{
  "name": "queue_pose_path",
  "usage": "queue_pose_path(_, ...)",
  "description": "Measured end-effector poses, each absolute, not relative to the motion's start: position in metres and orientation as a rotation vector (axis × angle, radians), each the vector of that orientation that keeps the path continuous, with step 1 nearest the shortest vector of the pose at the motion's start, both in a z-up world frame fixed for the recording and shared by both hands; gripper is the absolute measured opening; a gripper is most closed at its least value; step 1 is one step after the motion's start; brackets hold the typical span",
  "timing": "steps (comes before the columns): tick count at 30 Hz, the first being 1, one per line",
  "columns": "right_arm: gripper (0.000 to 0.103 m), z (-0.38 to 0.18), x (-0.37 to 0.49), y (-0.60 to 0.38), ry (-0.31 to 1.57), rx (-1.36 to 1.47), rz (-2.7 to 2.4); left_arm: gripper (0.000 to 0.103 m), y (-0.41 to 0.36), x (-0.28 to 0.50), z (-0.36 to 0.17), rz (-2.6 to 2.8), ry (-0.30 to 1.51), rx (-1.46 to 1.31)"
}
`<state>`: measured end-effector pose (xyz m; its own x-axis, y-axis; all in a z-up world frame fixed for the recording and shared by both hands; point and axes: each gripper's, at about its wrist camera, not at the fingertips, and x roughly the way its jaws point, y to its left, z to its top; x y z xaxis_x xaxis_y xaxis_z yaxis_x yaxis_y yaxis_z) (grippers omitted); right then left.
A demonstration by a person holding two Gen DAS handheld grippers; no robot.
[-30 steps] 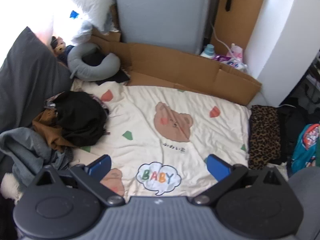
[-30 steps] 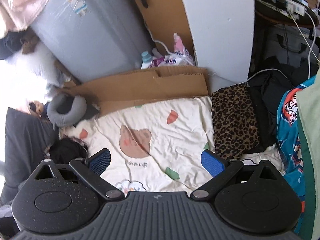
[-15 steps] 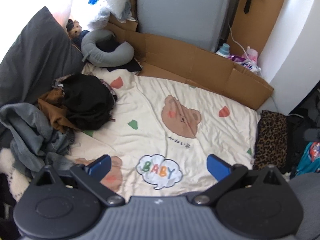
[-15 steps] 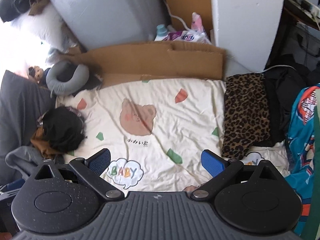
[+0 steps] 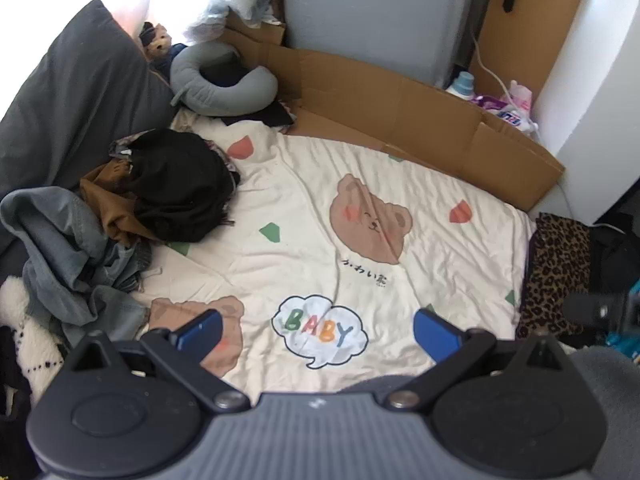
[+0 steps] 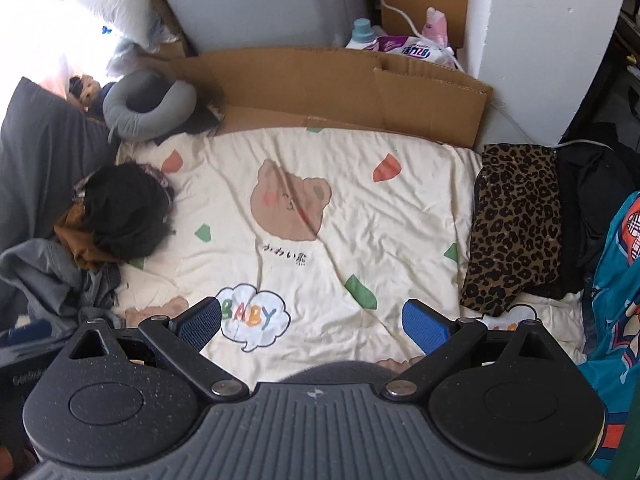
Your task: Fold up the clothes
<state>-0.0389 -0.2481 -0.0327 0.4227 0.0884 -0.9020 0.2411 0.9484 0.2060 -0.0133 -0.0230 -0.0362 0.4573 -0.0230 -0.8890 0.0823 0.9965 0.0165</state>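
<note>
Fingers spread wide and empty on both the left gripper (image 5: pixel 318 330) and right gripper (image 6: pixel 314 322), above the blanket (image 5: pixel 420 264). Farther left lies the clothes pile (image 5: pixel 172 188); a leopard-print garment (image 6: pixel 516 224) rests right, cardboard (image 5: pixel 400 104) beyond.

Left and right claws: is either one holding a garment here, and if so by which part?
Nothing is held. The left claw and the right claw are both open above the cream bear-print blanket; the clothes pile lies untouched.
</note>
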Motion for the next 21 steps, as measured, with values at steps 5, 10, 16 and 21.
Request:
queue_pose_path(5, 0.1, -0.042, -0.045, -0.239, 1.167, 0.306, -0.085, 0.102, -0.029, -0.013, -0.039, -0.077, 1.092, 0.065)
queue_pose_path(10, 0.1, -0.046, -0.044, -0.236, 1.168, 0.285, -0.097, 0.1, -0.032, -0.015, -0.041, -0.076, 1.072, 0.087)
queue_pose_path(16, 0.1, -0.049, -0.044, -0.233, 1.15, 0.251, -0.065, 0.098, -0.036, -0.013, -0.044, -0.076, 1.053, 0.122)
queue_pose_path(21, 0.1, -0.049, -0.043, -0.233, 1.149, 0.248, -0.05, 0.098, -0.036, -0.011, -0.047, -0.071, 1.065, 0.126)
